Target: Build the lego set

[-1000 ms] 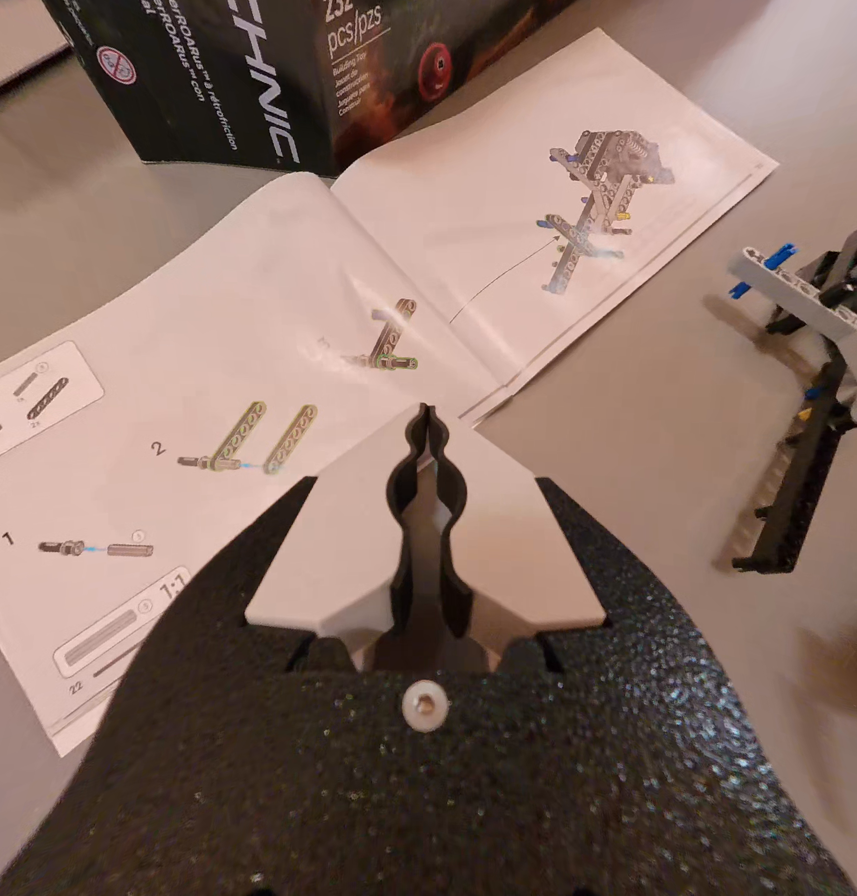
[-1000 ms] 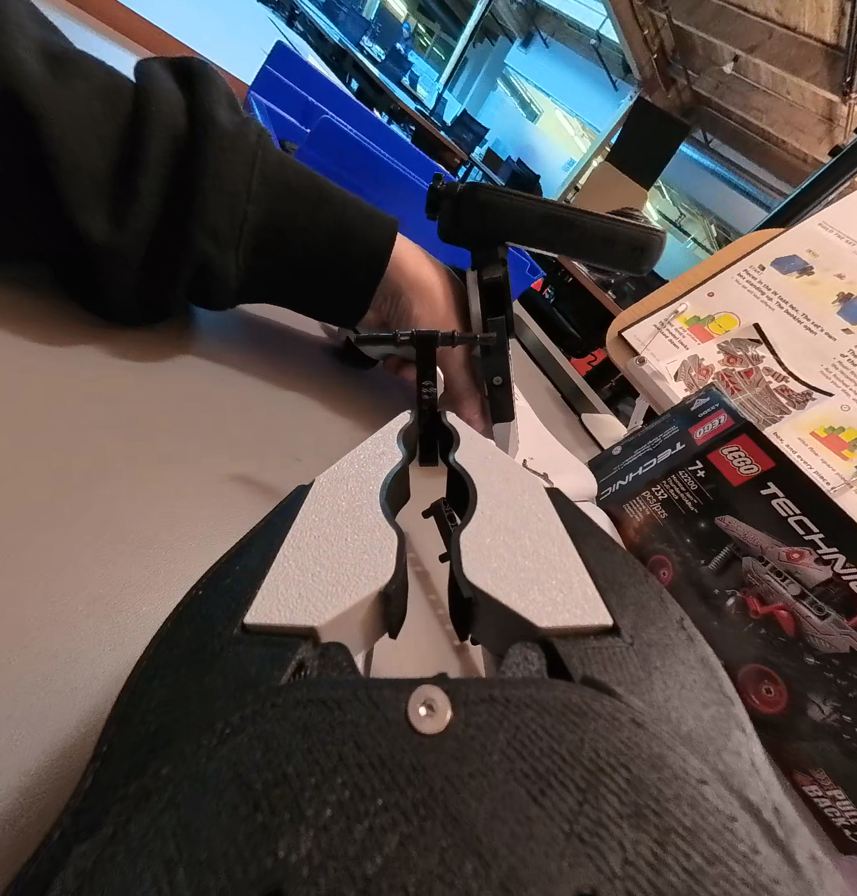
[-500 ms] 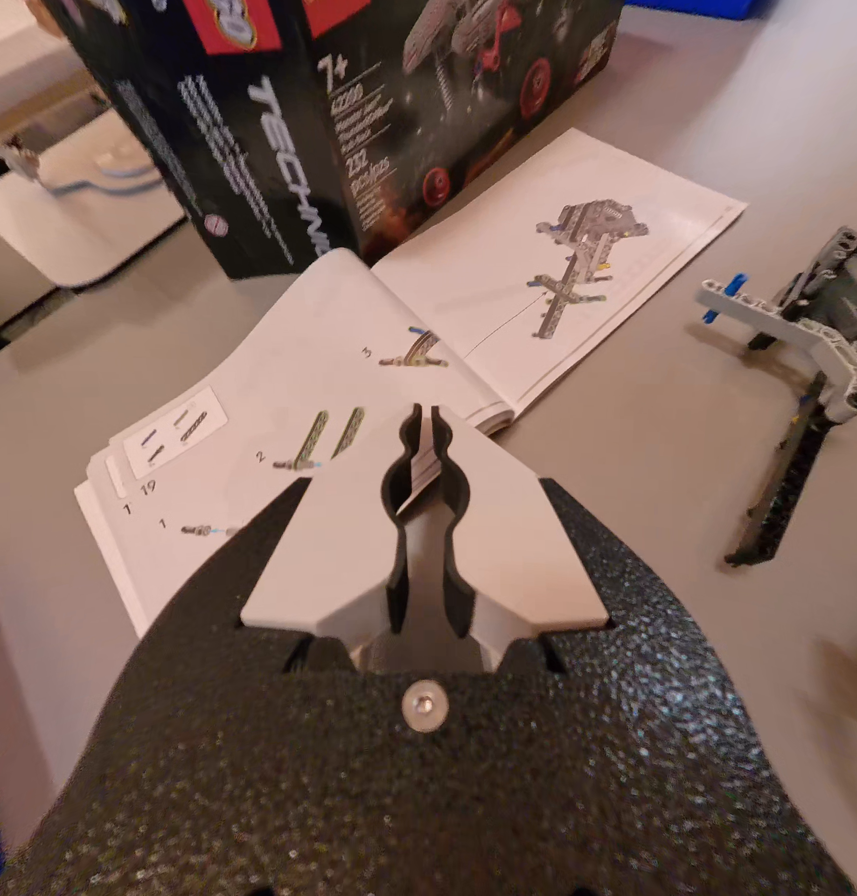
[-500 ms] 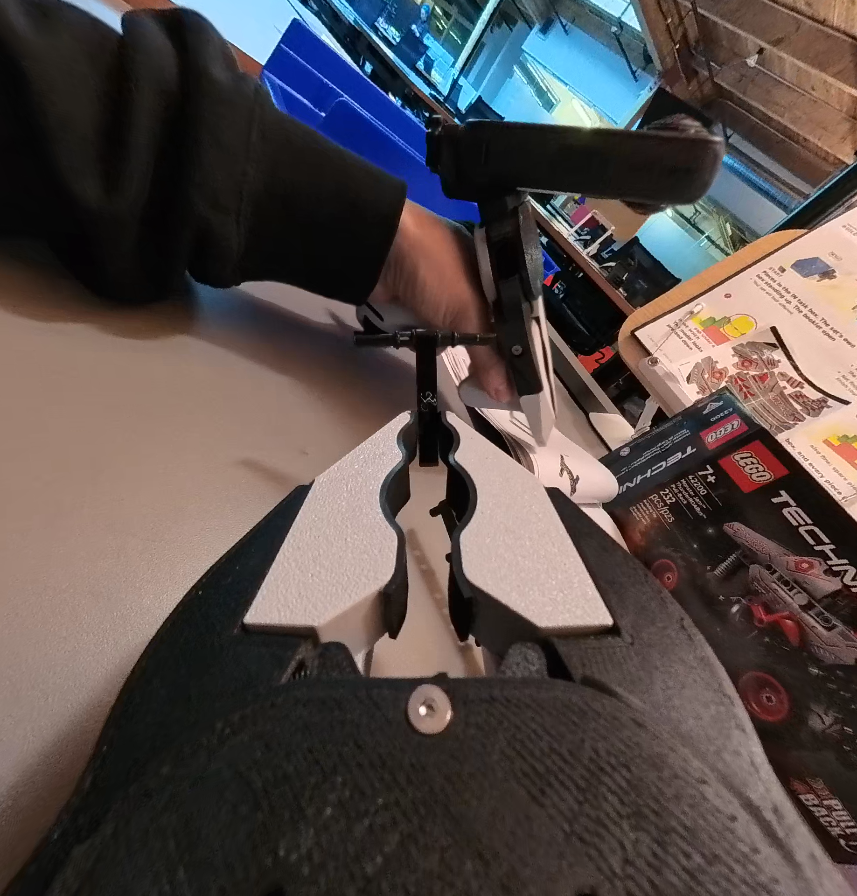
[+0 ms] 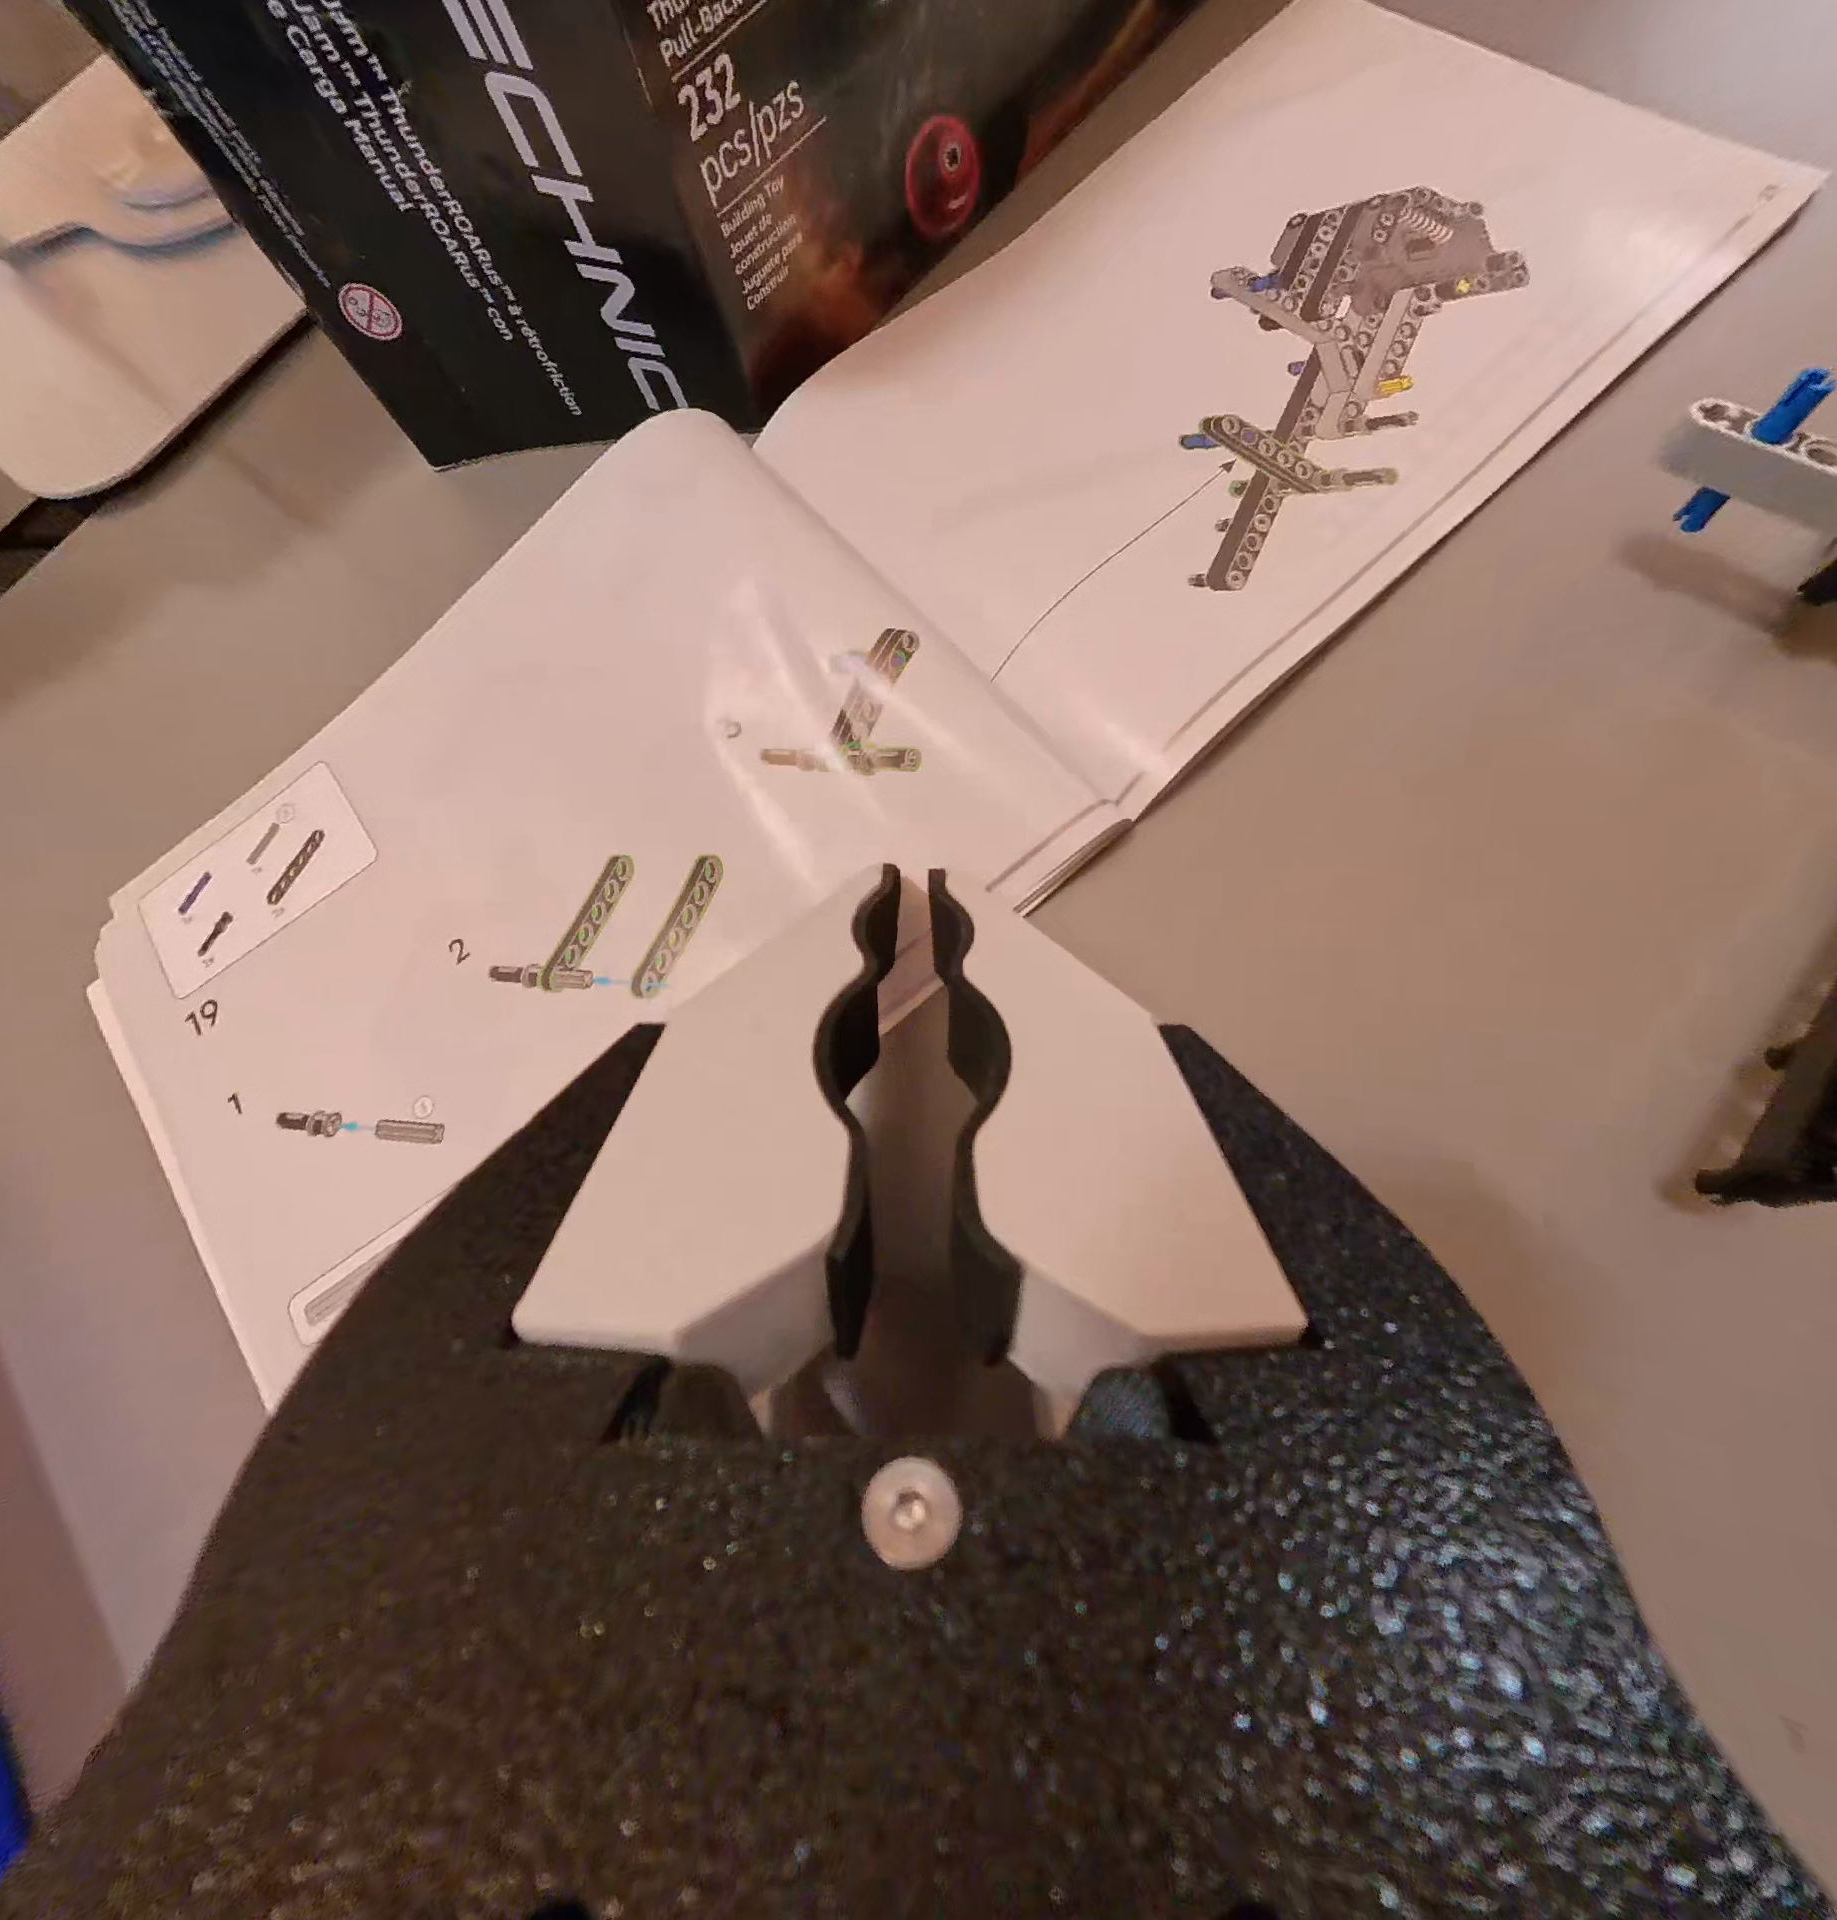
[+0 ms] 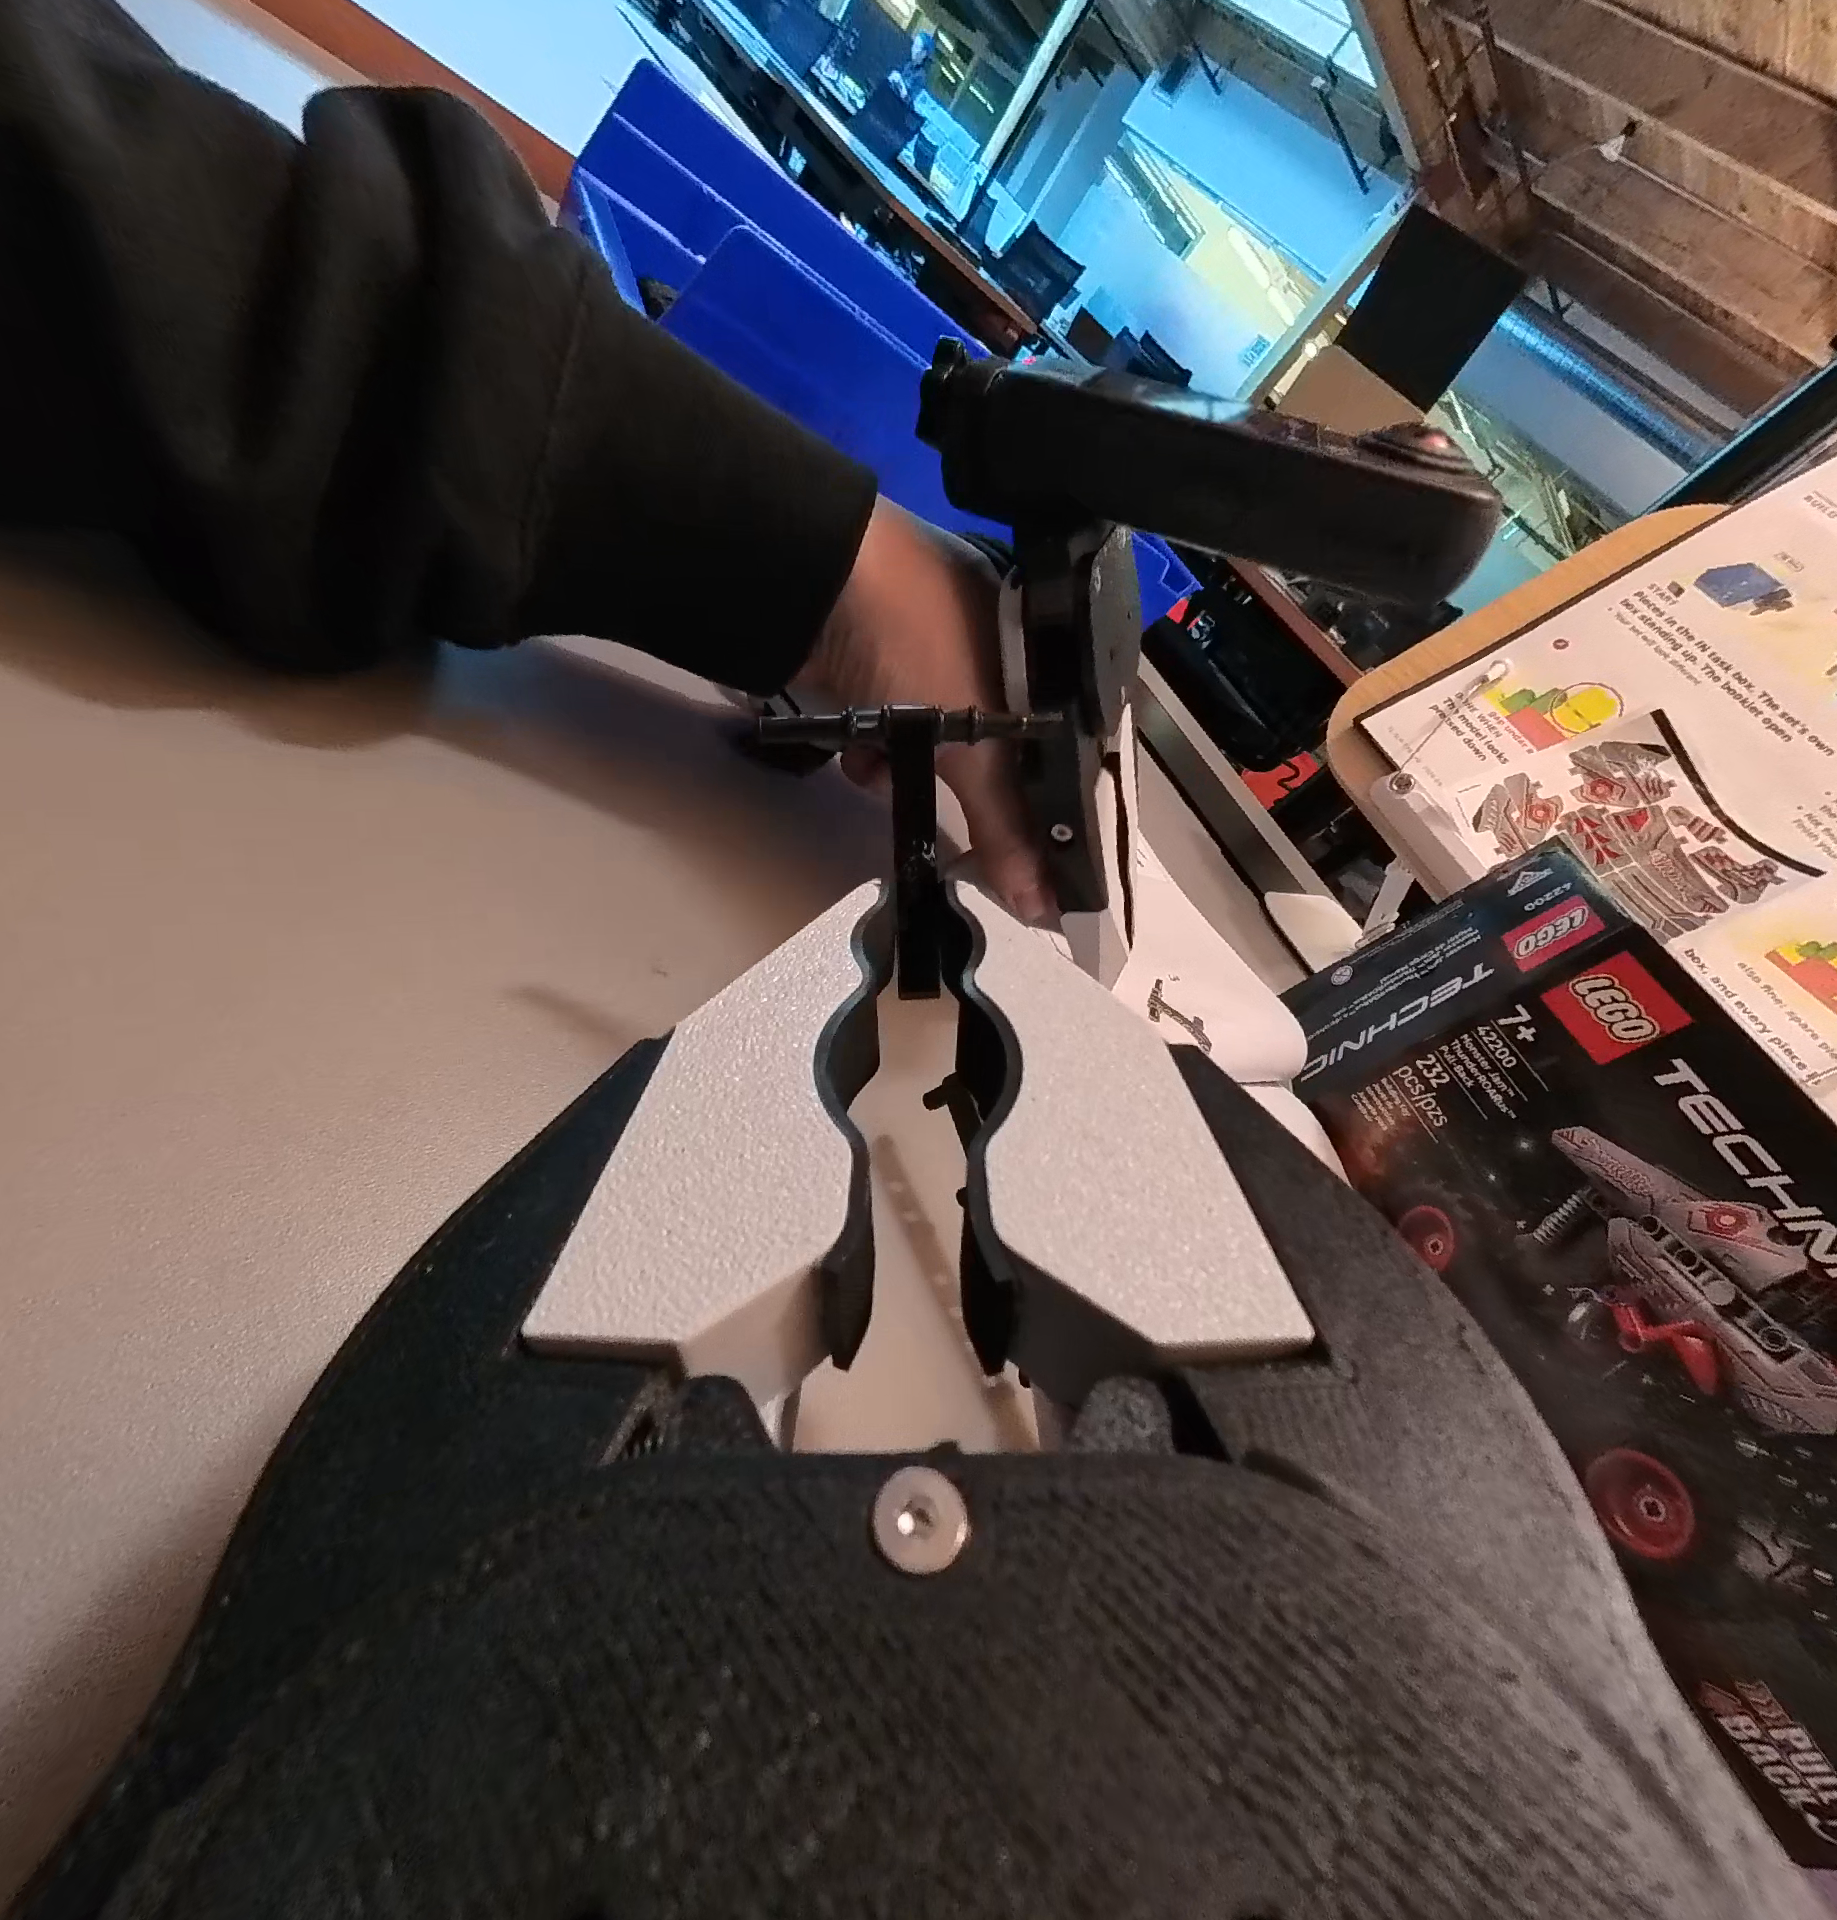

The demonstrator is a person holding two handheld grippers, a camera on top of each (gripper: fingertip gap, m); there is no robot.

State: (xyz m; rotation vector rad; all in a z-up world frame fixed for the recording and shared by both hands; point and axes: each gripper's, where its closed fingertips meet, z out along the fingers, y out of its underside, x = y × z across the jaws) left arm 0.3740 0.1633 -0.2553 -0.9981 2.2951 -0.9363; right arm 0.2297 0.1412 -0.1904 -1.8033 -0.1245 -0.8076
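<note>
My left gripper (image 5: 912, 883) hovers over the near right corner of the open instruction booklet (image 5: 685, 623). Its jaws are empty and all but shut, with a thin gap at the tips. My right gripper (image 6: 916, 914) is shut on a thin black lego beam (image 6: 914, 831) that stands up between the fingertips, with a black axle (image 6: 893, 722) across its top. A partly built model shows at the right edge of the left wrist view: a grey beam with a blue pin (image 5: 1766, 457) and a long black beam (image 5: 1797, 1091). In the right wrist view the left gripper (image 6: 1085, 914) is beyond the piece, held by a hand (image 6: 914, 665).
The black lego box (image 5: 540, 187) stands behind the booklet; it also shows in the right wrist view (image 6: 1620, 1195). A printed sheet on a wooden board (image 6: 1672, 727) lies at the right. Blue bins (image 6: 789, 312) stand past the grey table (image 6: 270, 935).
My left gripper pulled back from the booklet, then came close again, and its tips parted a hair. The right gripper has kept its hold on the black piece.
</note>
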